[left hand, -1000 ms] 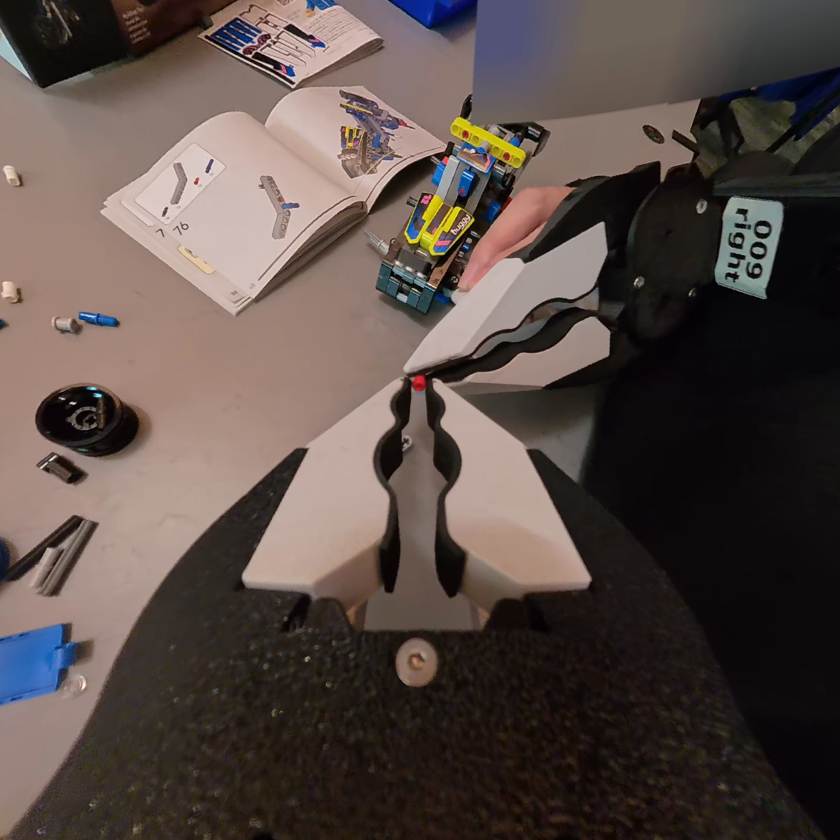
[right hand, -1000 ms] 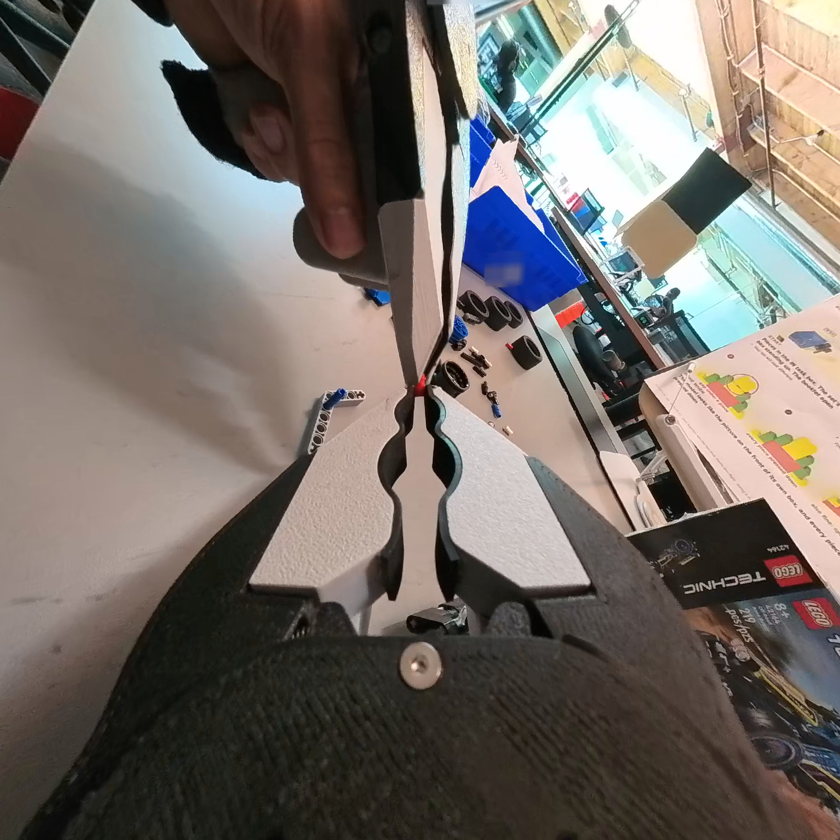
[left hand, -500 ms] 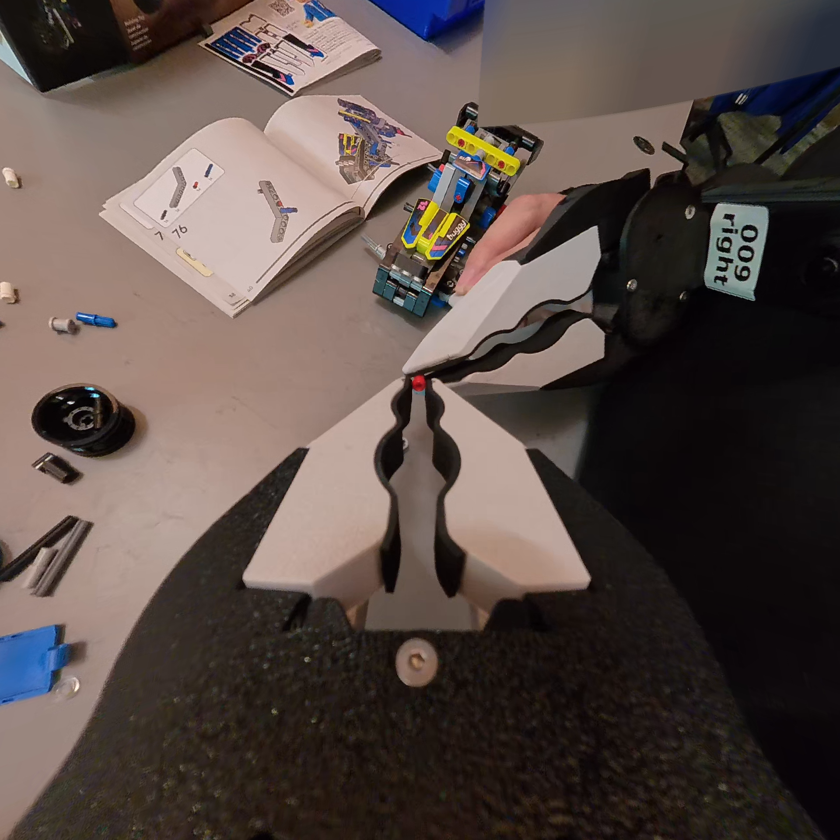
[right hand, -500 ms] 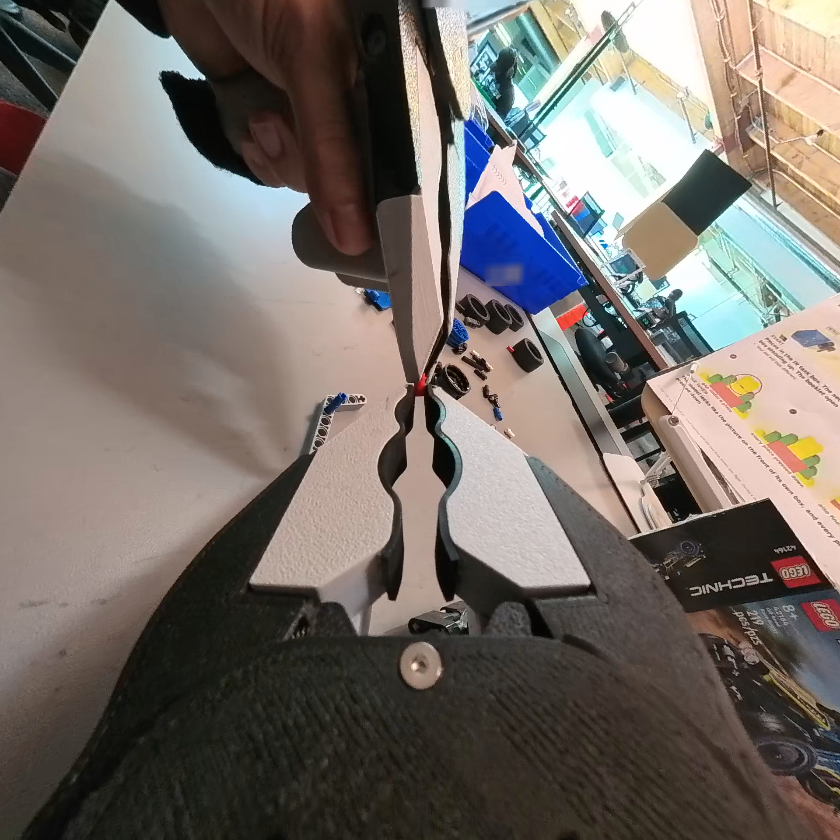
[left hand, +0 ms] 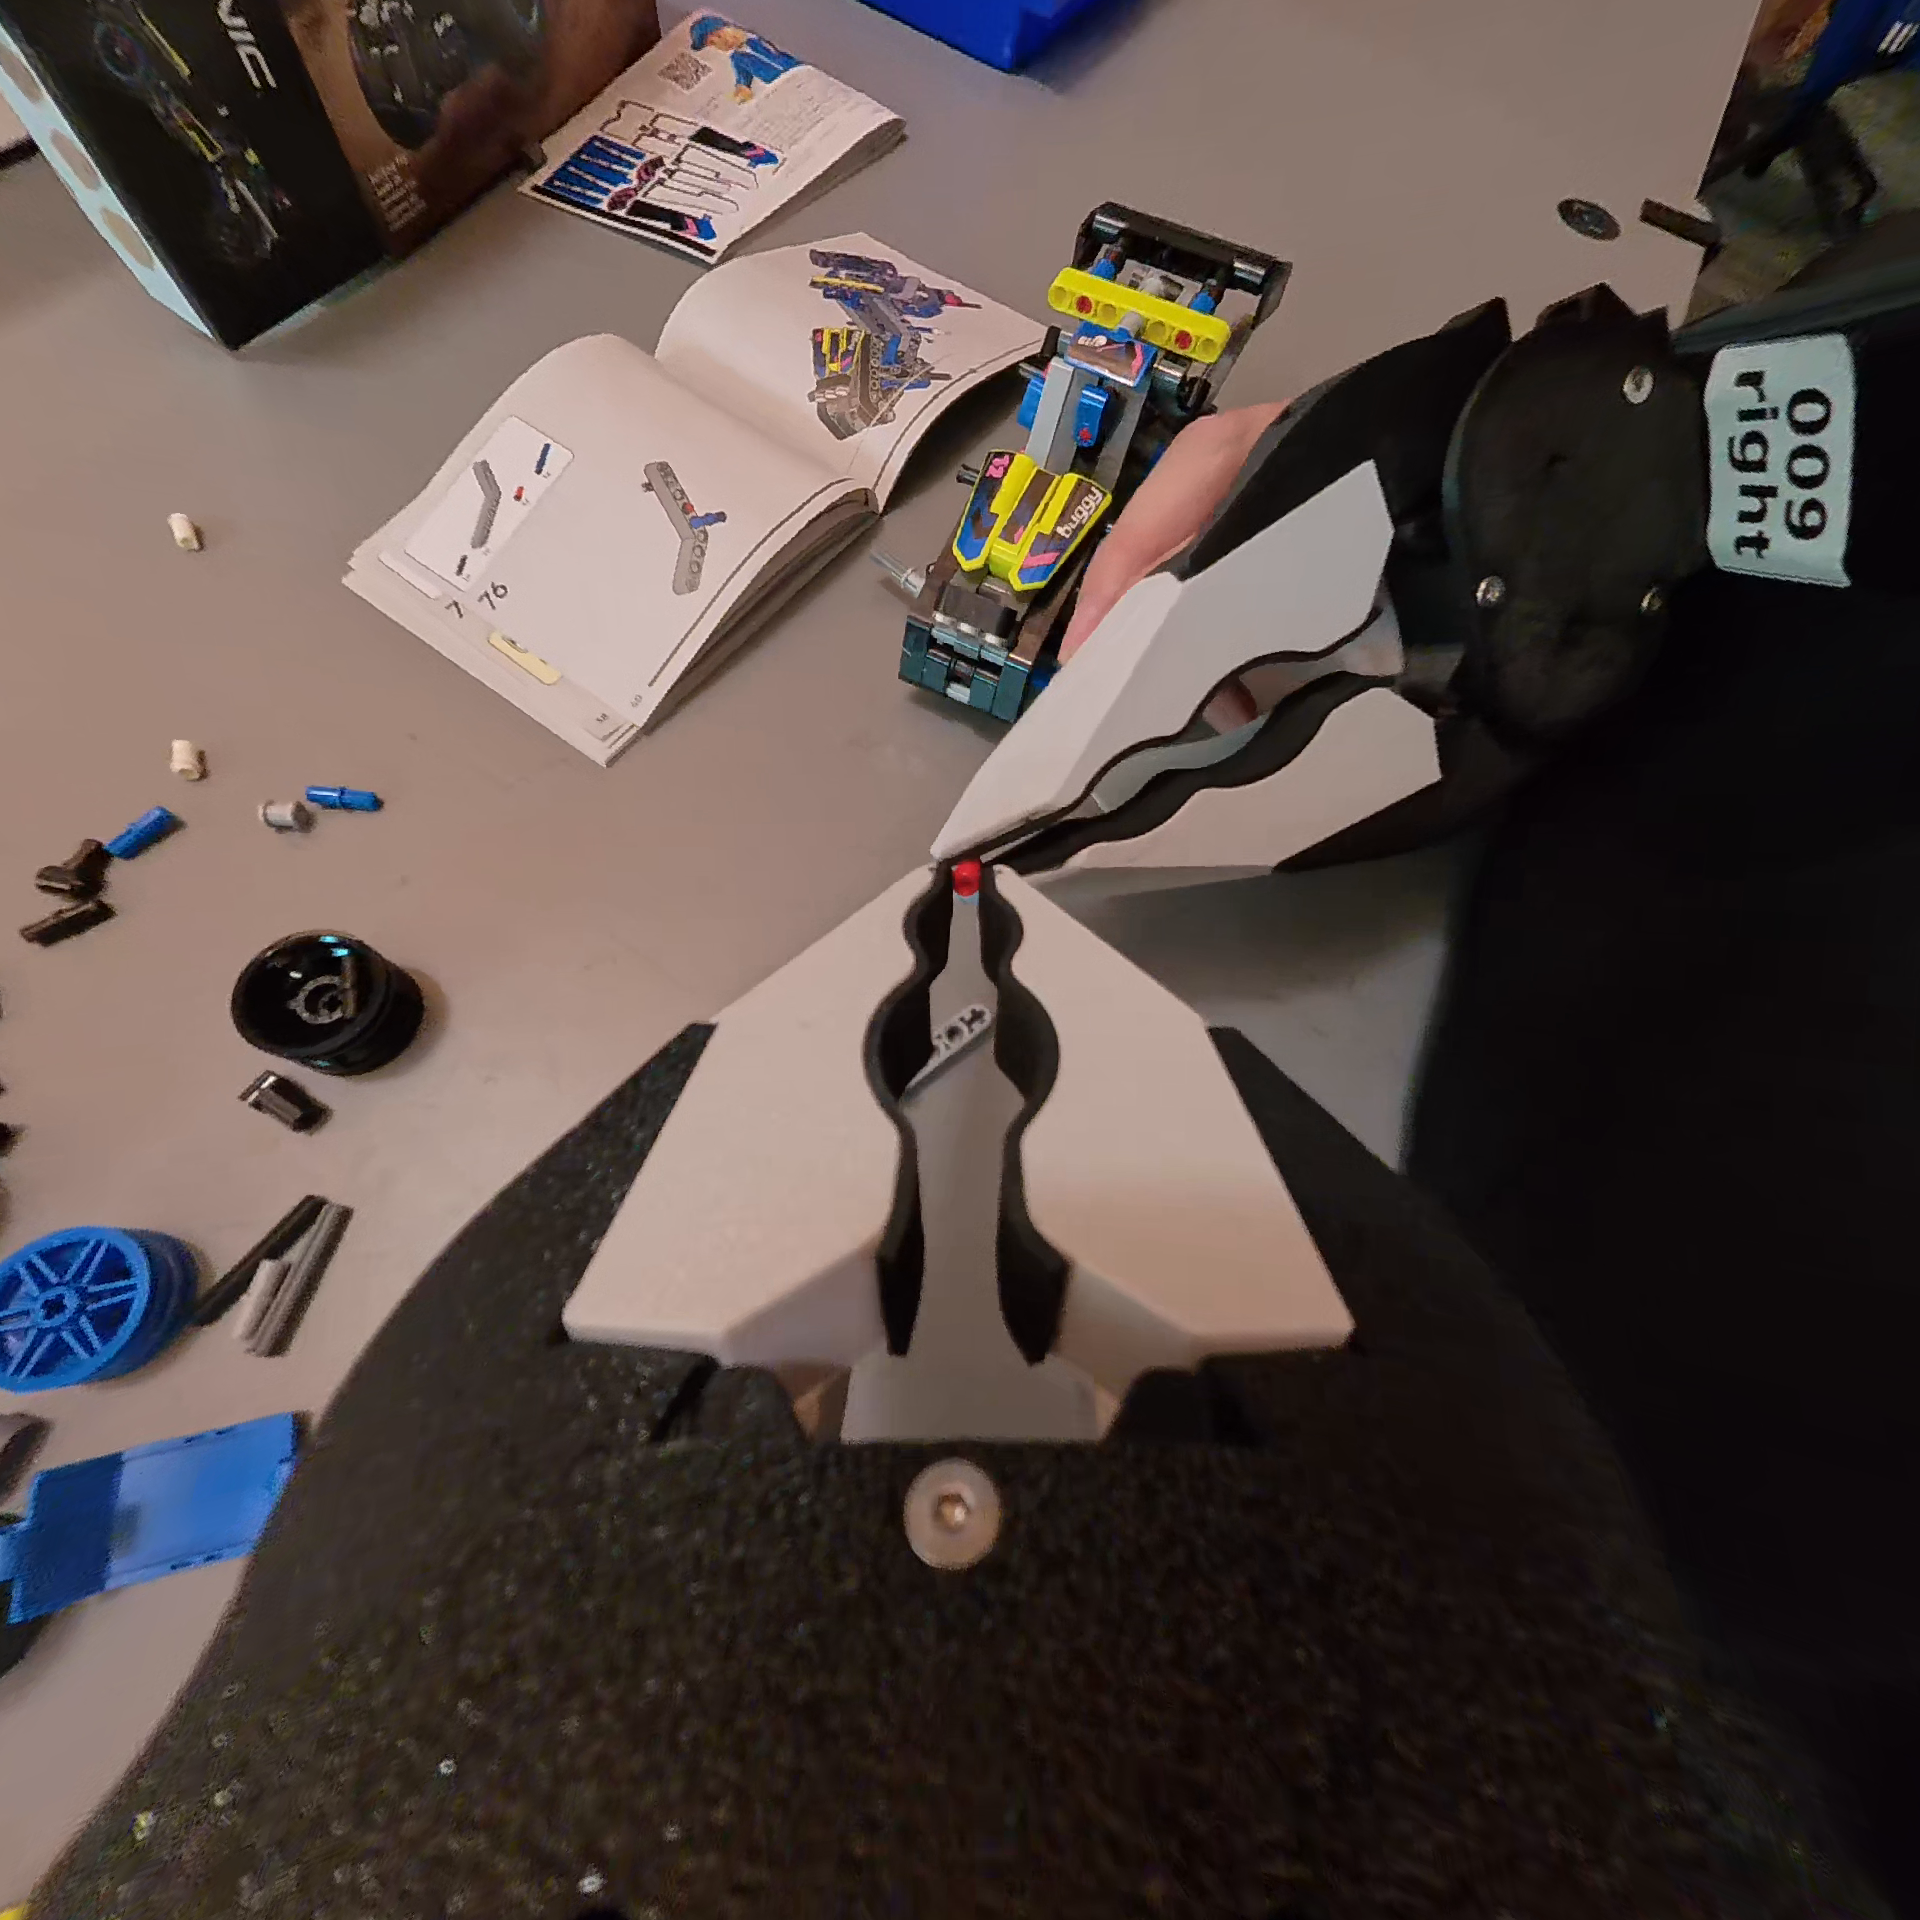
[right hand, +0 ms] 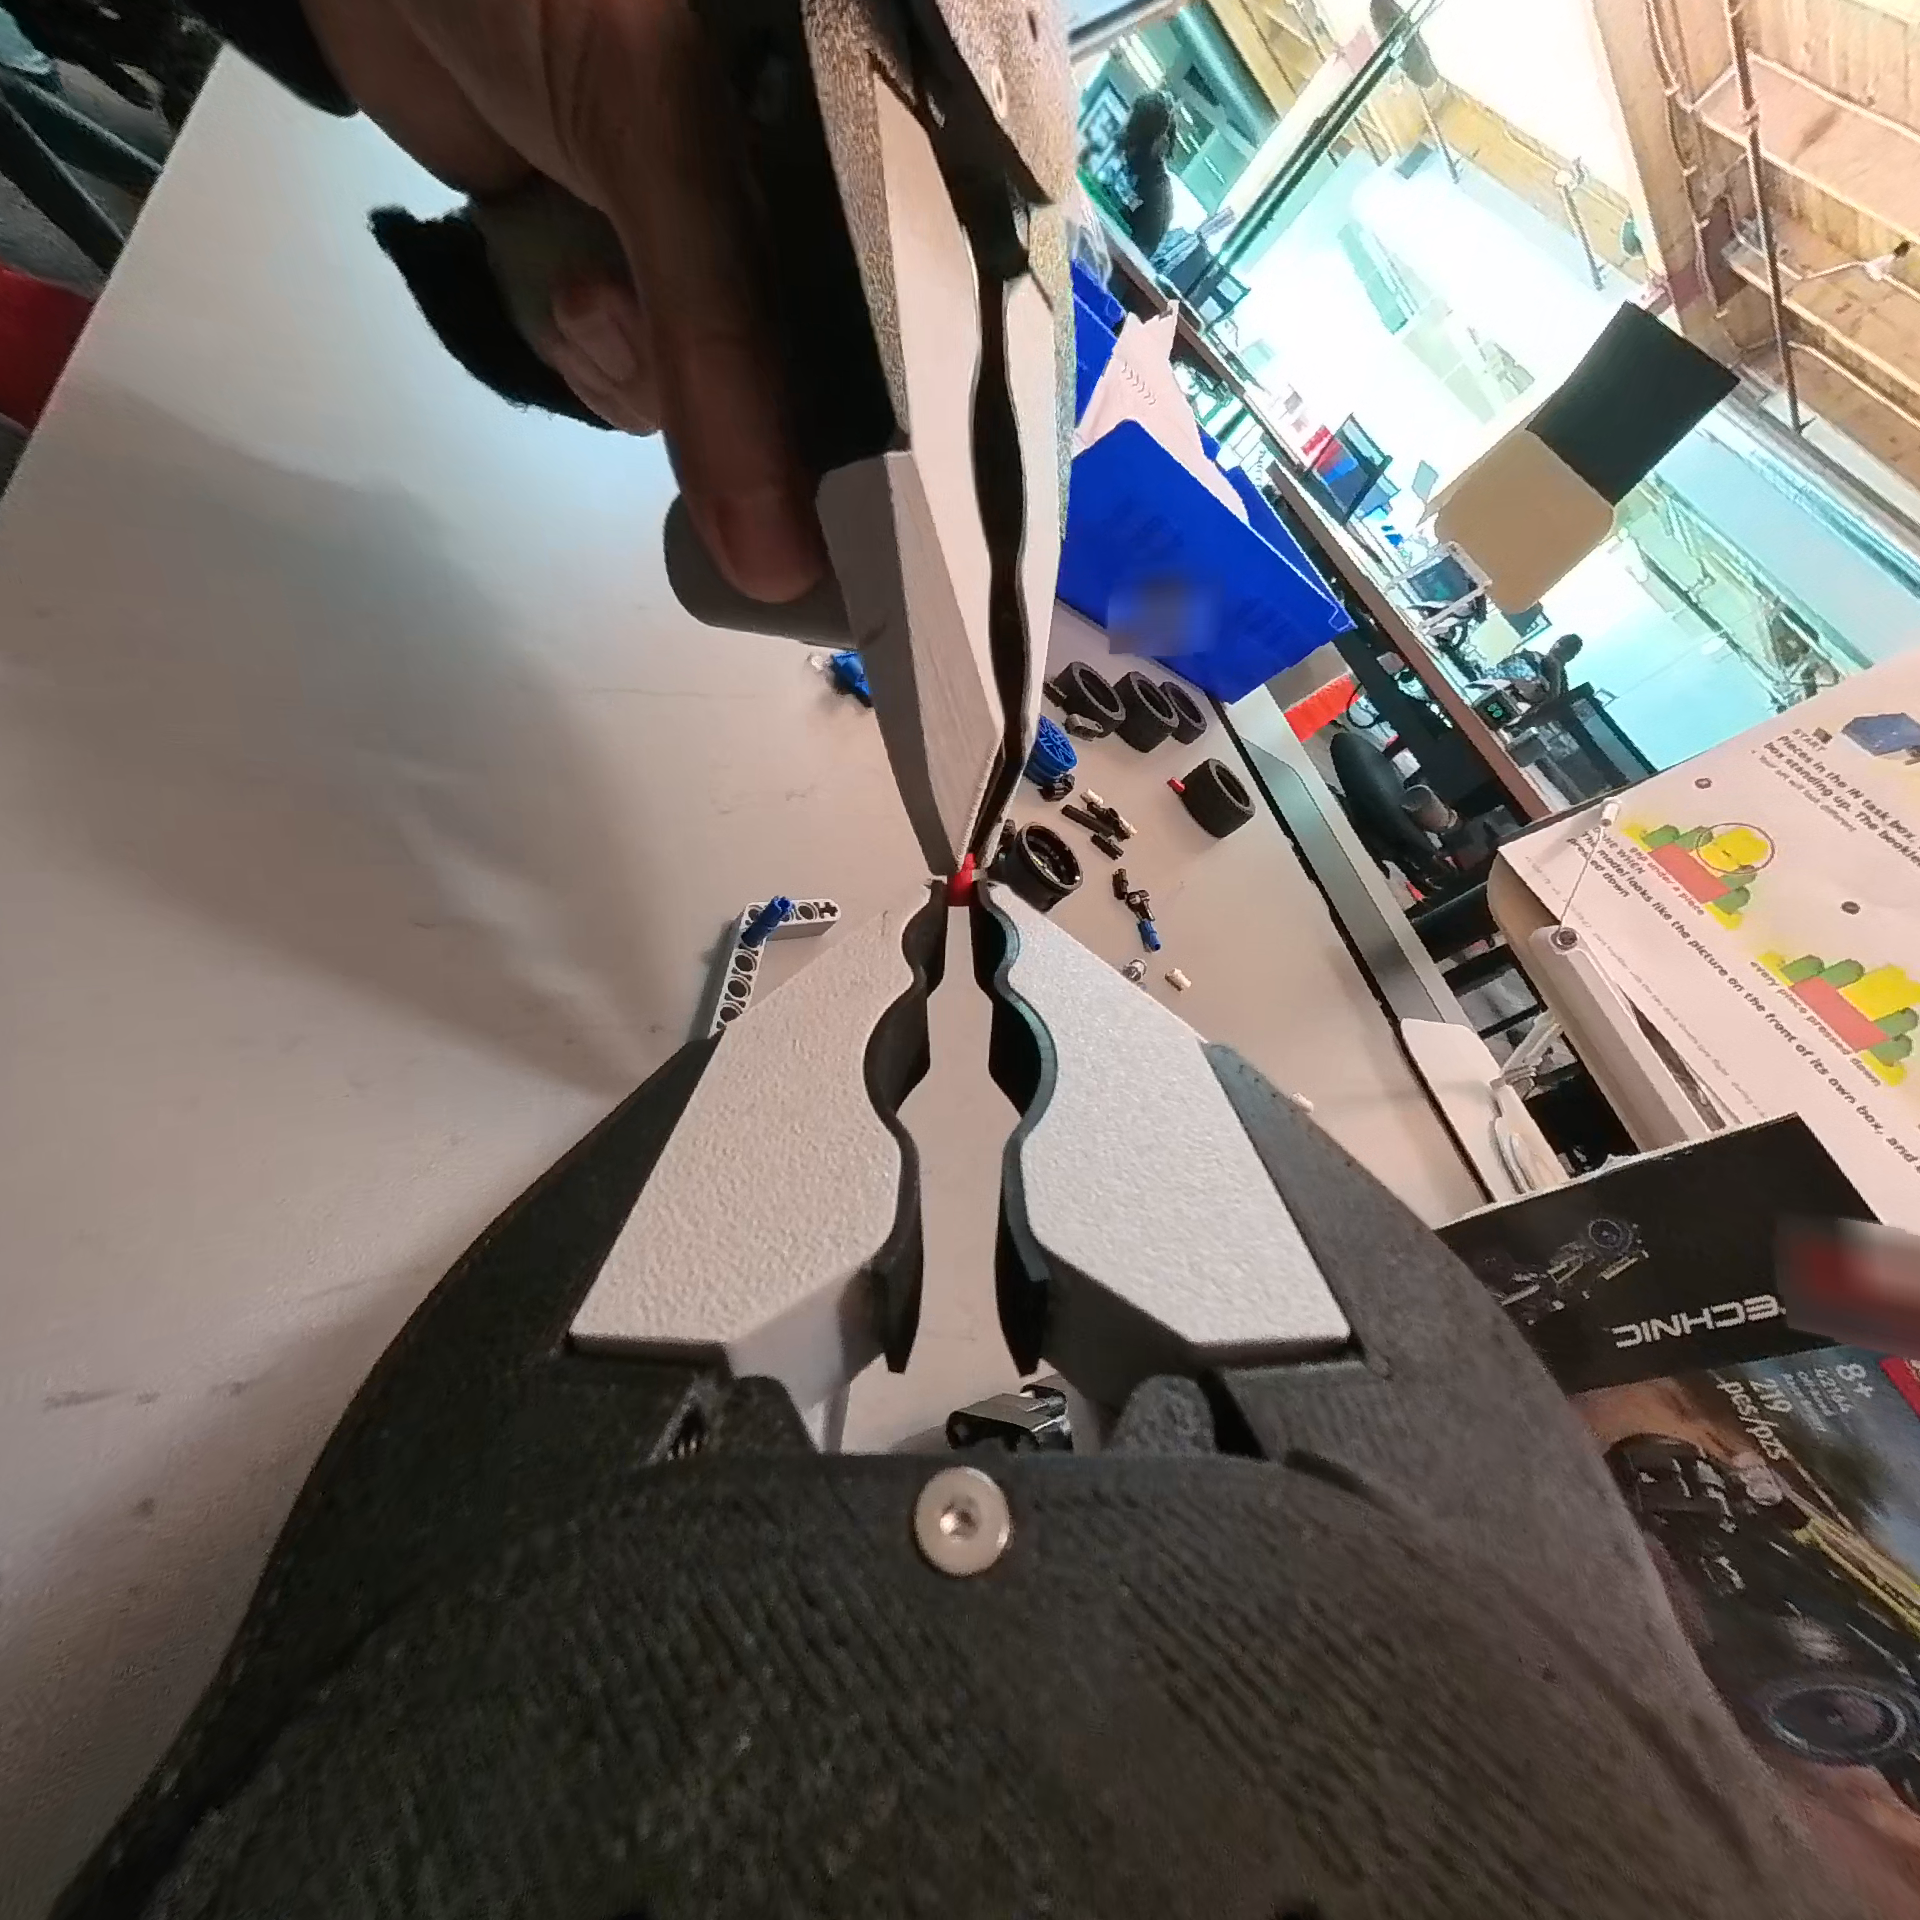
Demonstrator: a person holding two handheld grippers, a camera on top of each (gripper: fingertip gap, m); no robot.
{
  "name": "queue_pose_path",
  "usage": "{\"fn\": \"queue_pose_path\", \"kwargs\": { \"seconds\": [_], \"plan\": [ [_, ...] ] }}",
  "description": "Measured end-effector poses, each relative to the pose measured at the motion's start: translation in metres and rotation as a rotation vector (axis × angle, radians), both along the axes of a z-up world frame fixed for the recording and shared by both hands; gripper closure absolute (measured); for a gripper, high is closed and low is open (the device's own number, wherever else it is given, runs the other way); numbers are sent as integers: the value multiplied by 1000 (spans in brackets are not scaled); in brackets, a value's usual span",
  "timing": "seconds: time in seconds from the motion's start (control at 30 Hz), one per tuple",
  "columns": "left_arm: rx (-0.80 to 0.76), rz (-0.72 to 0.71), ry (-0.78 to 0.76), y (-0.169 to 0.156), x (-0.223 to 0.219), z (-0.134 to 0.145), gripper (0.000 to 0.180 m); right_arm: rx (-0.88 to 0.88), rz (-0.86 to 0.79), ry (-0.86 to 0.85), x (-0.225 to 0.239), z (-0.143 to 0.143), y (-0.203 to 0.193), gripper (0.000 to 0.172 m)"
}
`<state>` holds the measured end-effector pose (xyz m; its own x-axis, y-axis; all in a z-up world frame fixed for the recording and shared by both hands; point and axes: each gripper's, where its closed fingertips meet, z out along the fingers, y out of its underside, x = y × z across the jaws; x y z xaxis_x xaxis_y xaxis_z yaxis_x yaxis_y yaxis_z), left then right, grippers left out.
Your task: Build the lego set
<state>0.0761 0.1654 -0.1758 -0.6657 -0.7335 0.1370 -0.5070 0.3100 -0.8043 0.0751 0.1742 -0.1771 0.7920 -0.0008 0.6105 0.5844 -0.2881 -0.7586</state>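
Both tools meet tip to tip above the grey bench (left hand: 623, 935), and between them sits a tiny red pin (left hand: 966, 878). The left hand-held gripper (left hand: 964, 896) has its fingers drawn together at the tips, clamped on one end of that red pin; the right hand-held gripper (left hand: 961, 854) comes in from the right, its fingers likewise closed down to a sliver, nipping the pin's other end. From the right wrist view the same meeting shows: right hand-held gripper (right hand: 961, 902) below, the left one descending from above with a hand (right hand: 665, 312) wrapped round its body, the red pin (right hand: 964, 881) caught where the four tips converge. Under the left tool, seen through the hollow between its fingers, lies a light grey angled beam (left hand: 961, 1034), flat on the bench with a blue peg (right hand: 771, 914) in it. Beyond the tips stands a half-built buggy model (left hand: 1081, 457) in yellow, blue and black, touching an open instruction booklet (left hand: 644, 520). Toward the bench's left edge: a black wheel rim (left hand: 324, 1000), a blue wheel hub (left hand: 78, 1304), a blue panel (left hand: 156, 1496), and scattered small pegs. A dark product box (left hand: 239, 145) stands at the far left corner.
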Motion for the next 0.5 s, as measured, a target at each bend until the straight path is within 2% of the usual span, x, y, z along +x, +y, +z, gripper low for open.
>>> {"fn": "queue_pose_path", "kwargs": {
  "seconds": [0.17, 0.37, 0.5],
  "plan": [
    [94, -66, 11, 3, -6, -9, 180, -45, 40, 37, -6, -9, 1, 170],
    [419, -268, -30, 16, -15, -31, 180, -259, 38, 371, -10, -44, 0, 145],
    [597, -419, -41, 14, -16, -46, 180, -417, 38, 401, -16, -70, -2, 145]
  ]
}}
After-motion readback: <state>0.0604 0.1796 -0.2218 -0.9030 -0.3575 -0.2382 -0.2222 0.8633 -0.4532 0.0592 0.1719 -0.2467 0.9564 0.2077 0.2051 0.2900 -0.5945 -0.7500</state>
